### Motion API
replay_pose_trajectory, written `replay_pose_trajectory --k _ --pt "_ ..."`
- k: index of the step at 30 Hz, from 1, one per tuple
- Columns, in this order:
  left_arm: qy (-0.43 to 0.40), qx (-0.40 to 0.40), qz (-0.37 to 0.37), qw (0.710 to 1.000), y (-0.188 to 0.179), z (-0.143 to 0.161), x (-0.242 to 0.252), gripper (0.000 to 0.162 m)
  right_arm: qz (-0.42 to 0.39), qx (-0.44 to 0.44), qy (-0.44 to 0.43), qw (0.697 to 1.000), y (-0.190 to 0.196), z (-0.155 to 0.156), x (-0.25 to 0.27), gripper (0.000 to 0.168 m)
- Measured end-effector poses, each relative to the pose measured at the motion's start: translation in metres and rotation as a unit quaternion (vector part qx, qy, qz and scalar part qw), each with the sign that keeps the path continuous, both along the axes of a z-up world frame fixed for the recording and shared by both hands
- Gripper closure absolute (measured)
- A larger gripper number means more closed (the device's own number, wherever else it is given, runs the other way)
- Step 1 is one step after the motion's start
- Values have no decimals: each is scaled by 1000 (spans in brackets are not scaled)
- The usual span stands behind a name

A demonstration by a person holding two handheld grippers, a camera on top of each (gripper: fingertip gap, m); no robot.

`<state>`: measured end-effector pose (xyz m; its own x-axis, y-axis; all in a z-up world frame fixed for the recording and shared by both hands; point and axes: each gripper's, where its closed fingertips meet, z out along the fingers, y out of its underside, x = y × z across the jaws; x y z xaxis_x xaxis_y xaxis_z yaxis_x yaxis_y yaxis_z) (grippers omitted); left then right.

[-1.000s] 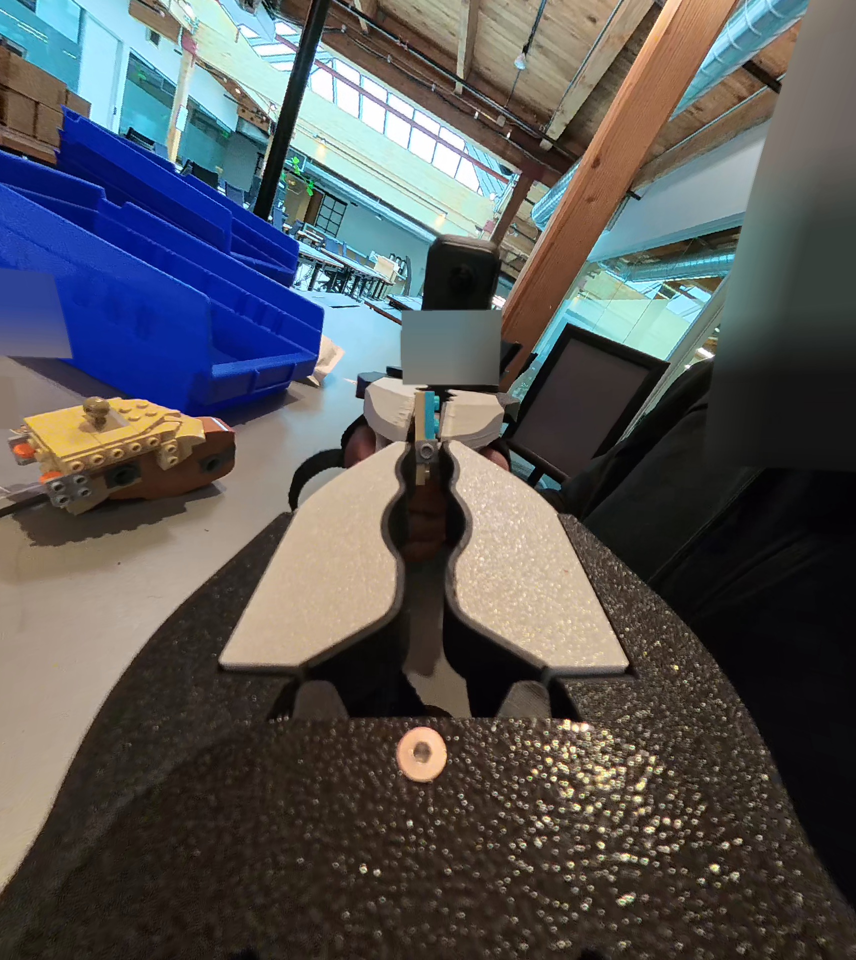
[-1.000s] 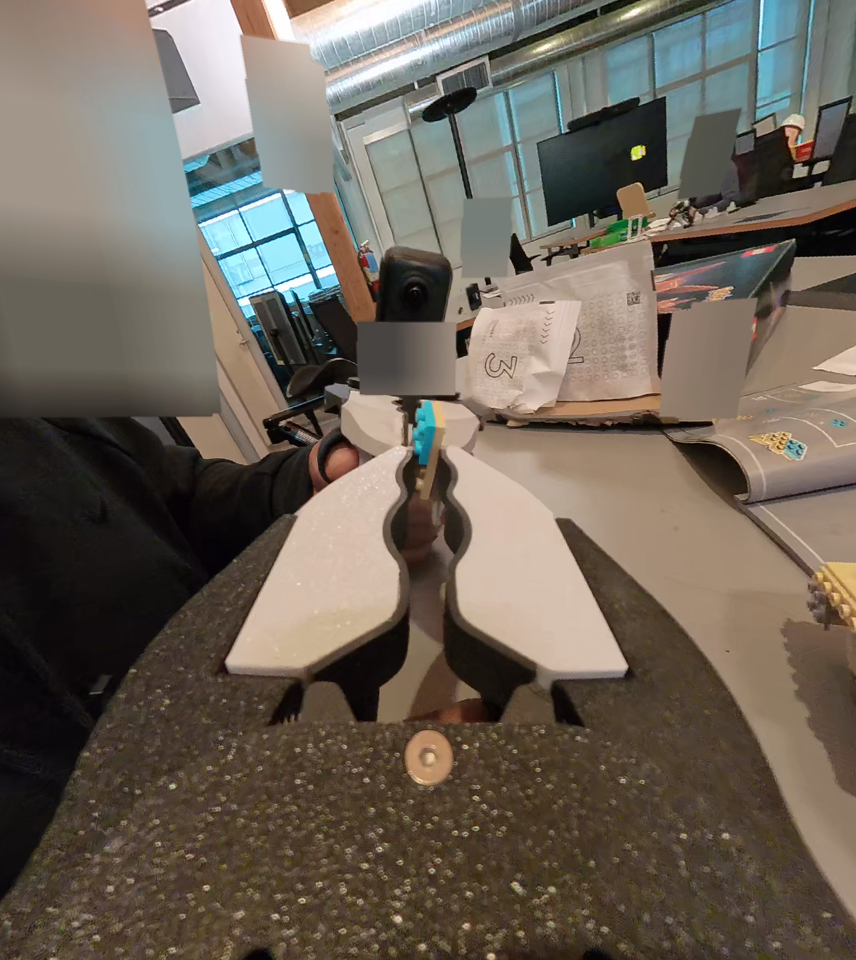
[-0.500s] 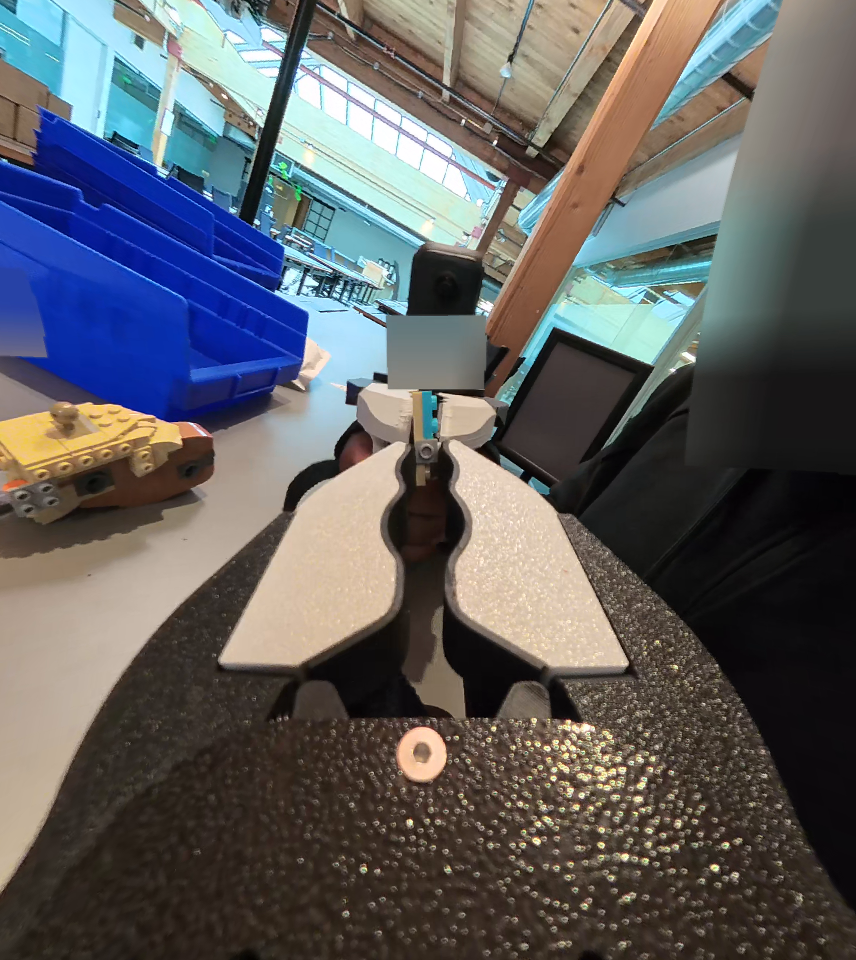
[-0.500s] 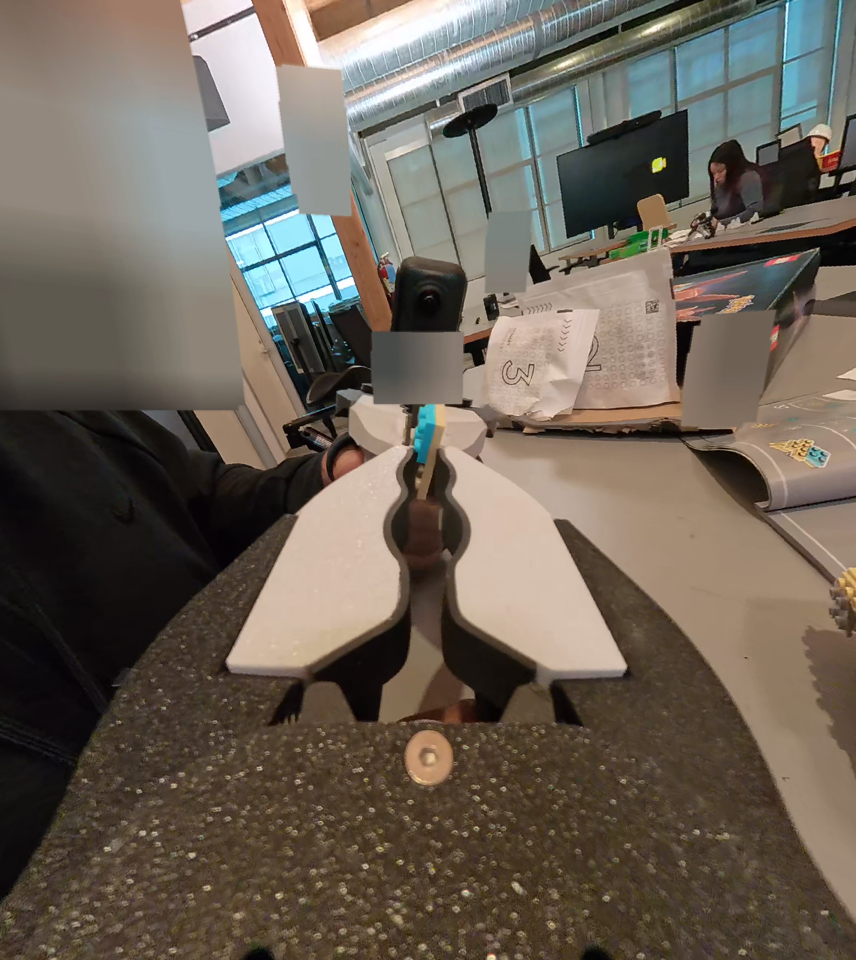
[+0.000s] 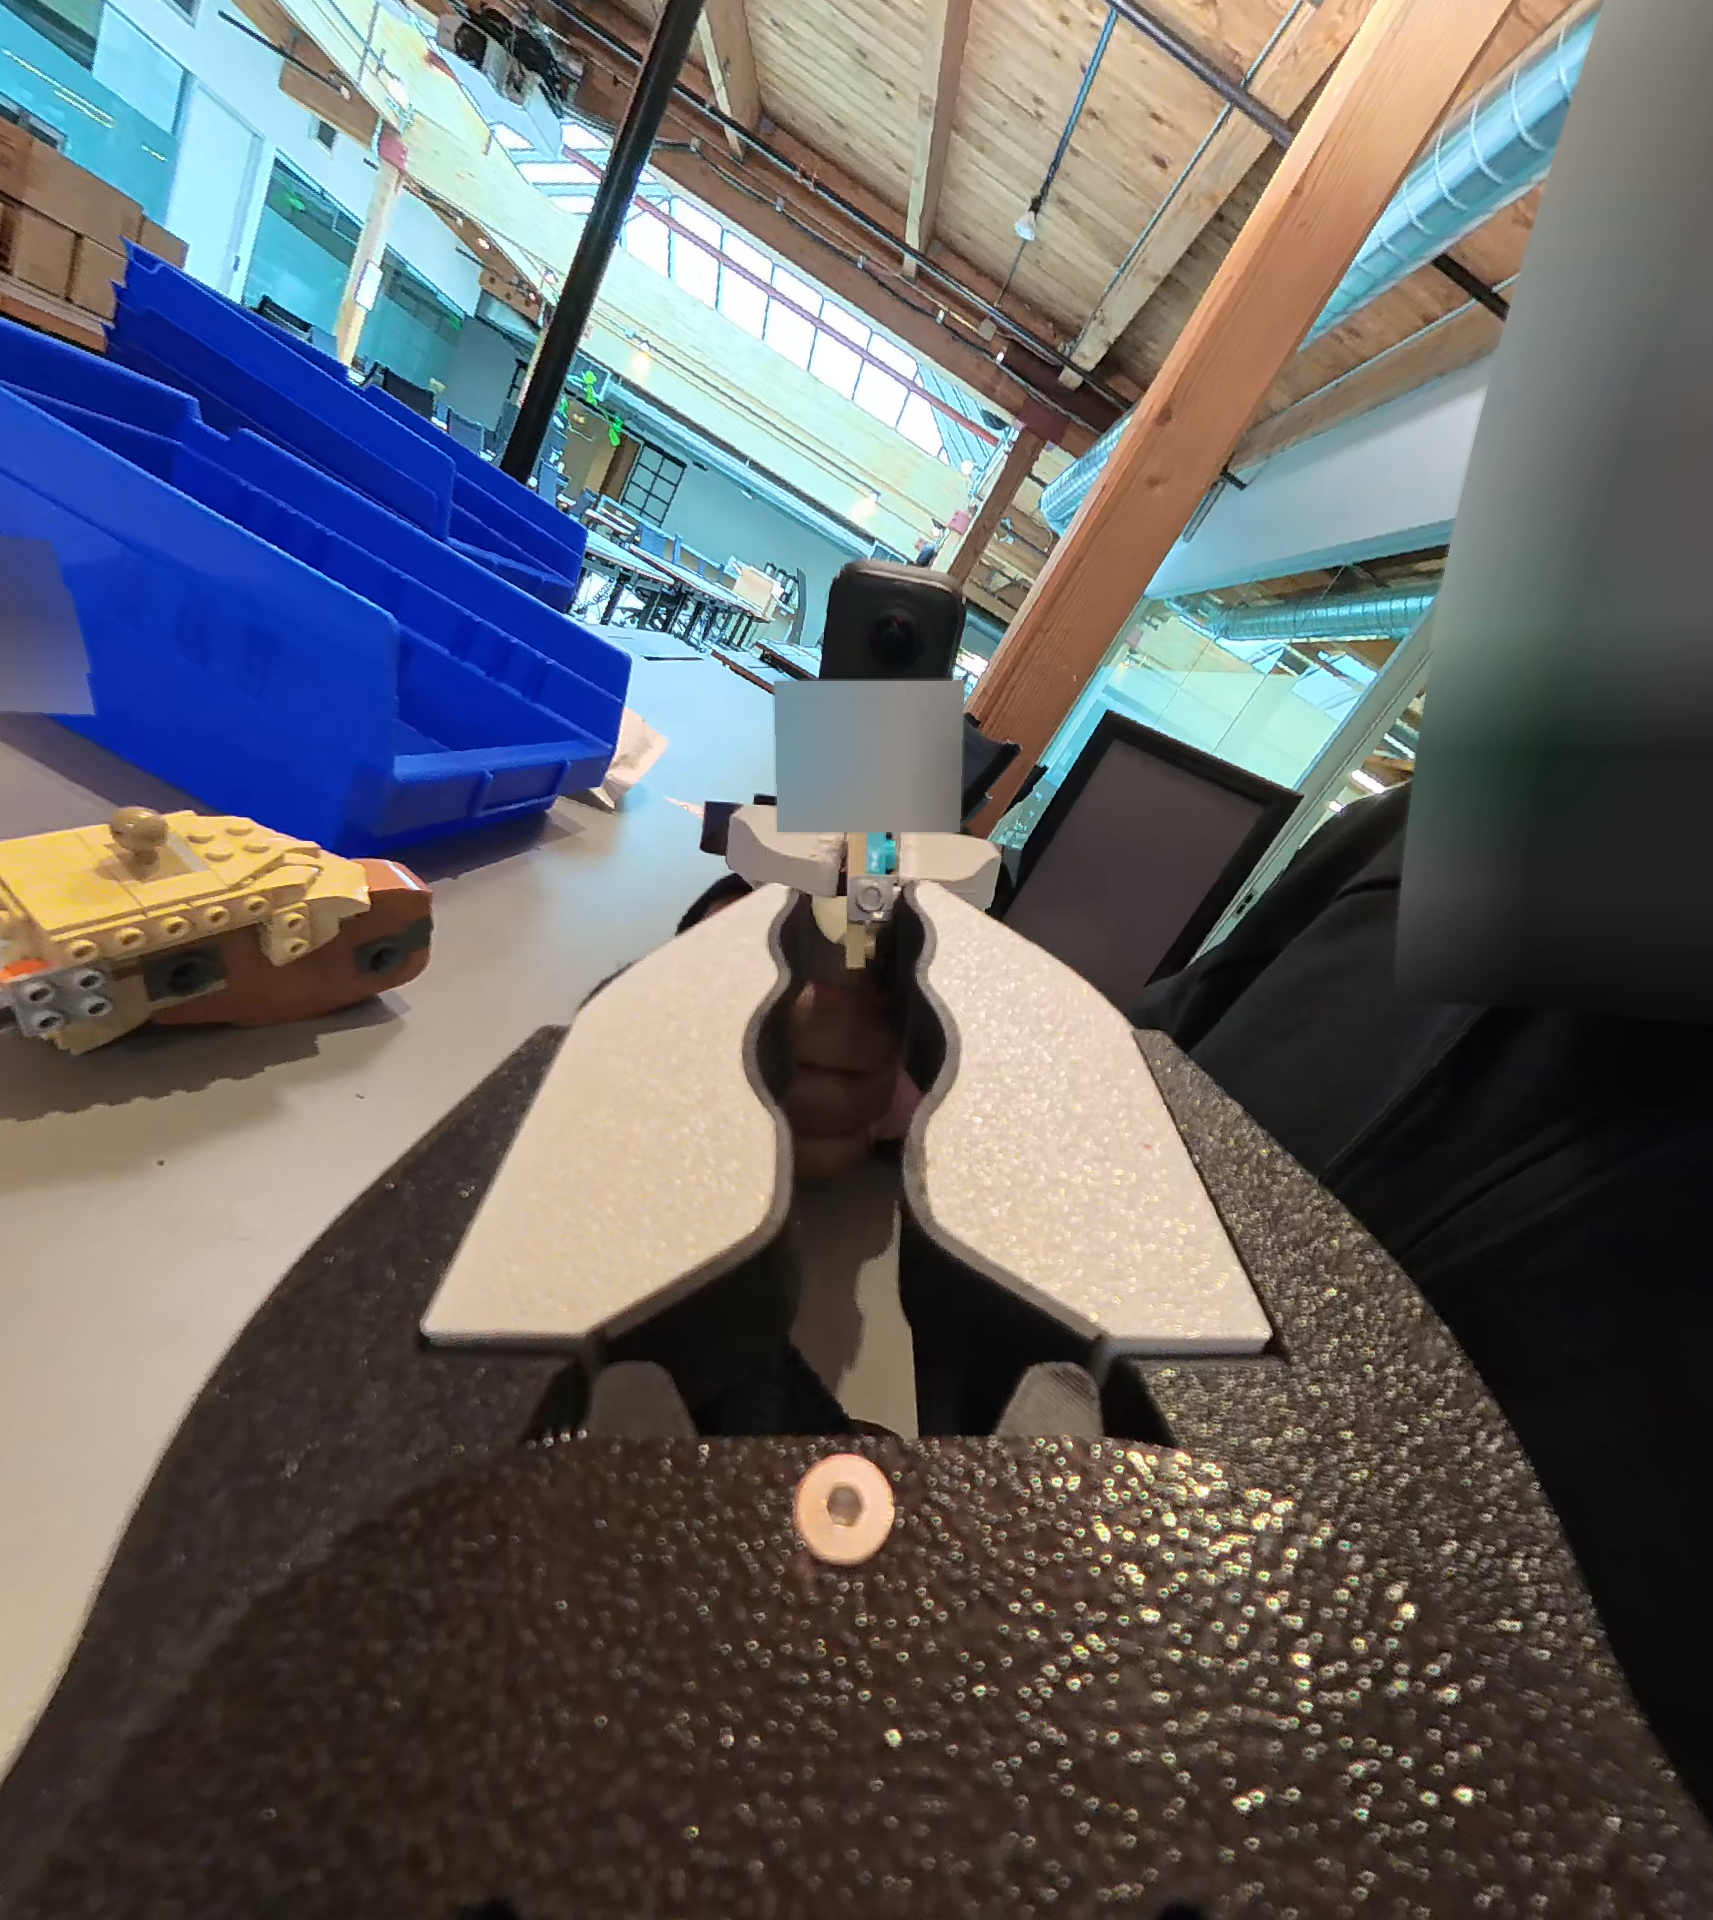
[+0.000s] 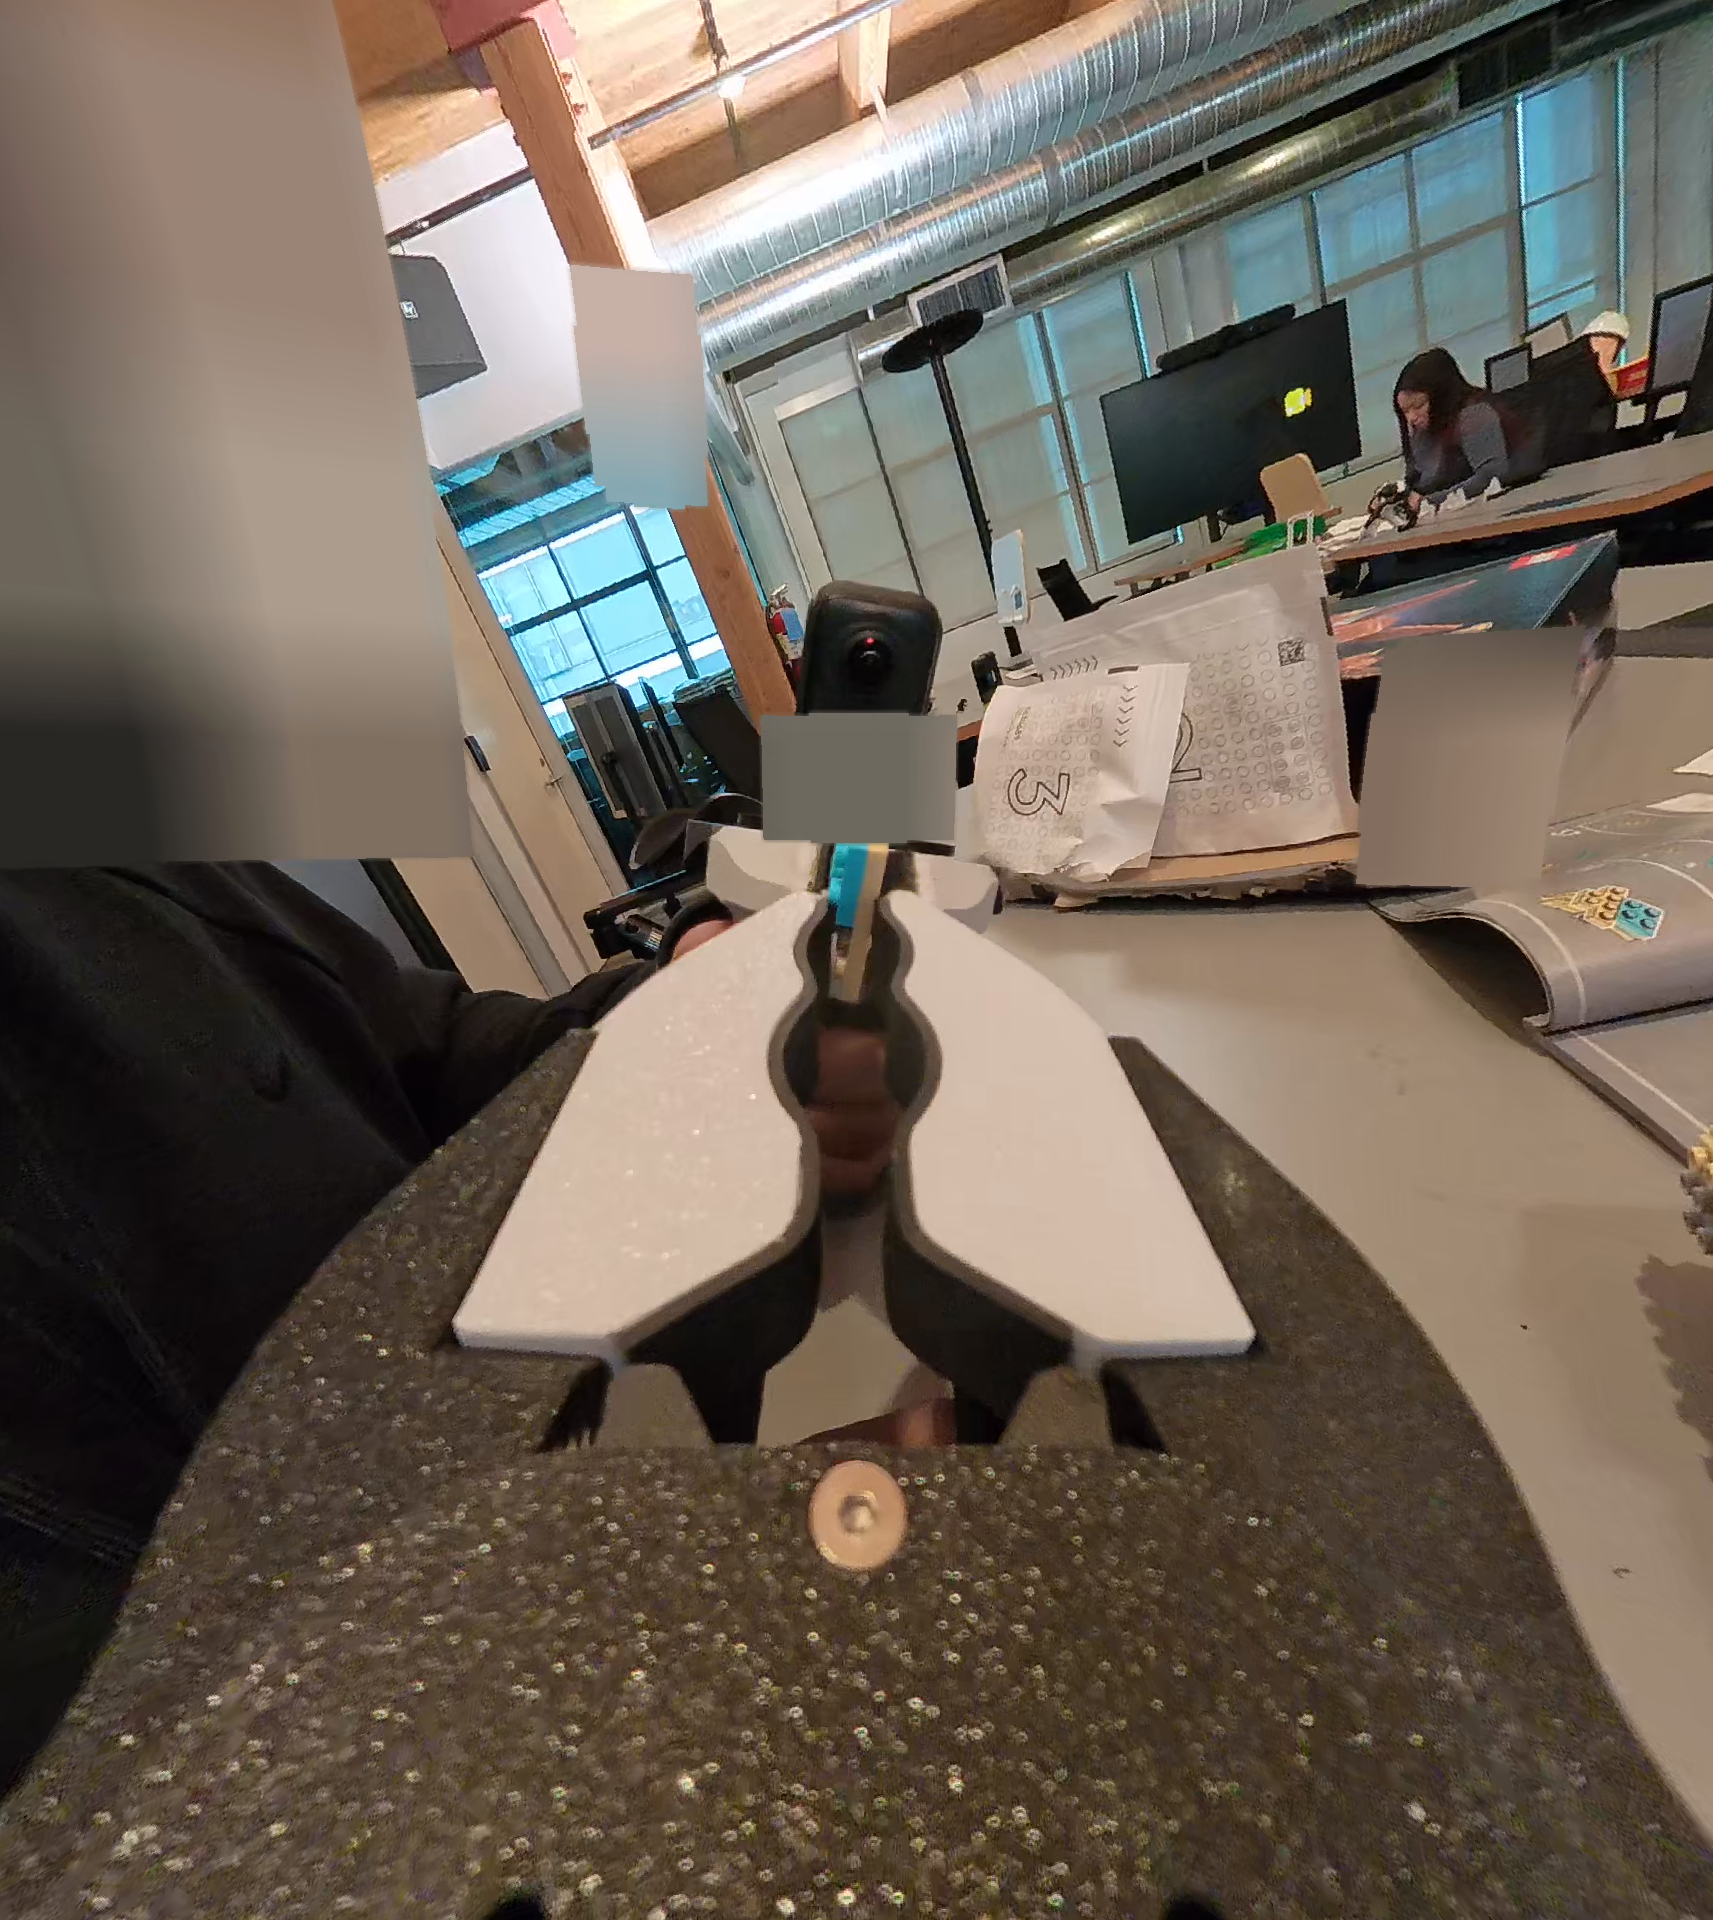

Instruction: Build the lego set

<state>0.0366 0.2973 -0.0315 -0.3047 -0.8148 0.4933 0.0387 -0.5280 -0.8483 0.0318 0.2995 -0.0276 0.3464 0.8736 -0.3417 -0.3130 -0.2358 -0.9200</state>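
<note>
Both views have tilted a bit vs 1 s ago; small tan-and-blue lego piece sits mid-air, pinched between both tongs, left gripper and right gripper clenched on it tip to tip; prob. pressing bits together; half-built model waits on table, near blue bins.

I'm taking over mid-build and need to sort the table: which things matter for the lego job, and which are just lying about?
Part of the job:
- small tan-and-blue lego piece, pinched between both grippers
- left gripper, right gripper
- tan-and-brown lego model
- open instruction booklet
- numbered paper bags

Lying about:
- blue bins
- black monitor
</note>
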Motion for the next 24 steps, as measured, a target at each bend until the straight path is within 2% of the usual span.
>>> replay_pose_trajectory --k 13,24 --pt "-8 -40 20 999 6 3 0 146 -10 -14 38 999 3 4 5 161" --pt "-41 -112 50 992 10 2 1 148 -32 -18 64 997 8 7 11 161"
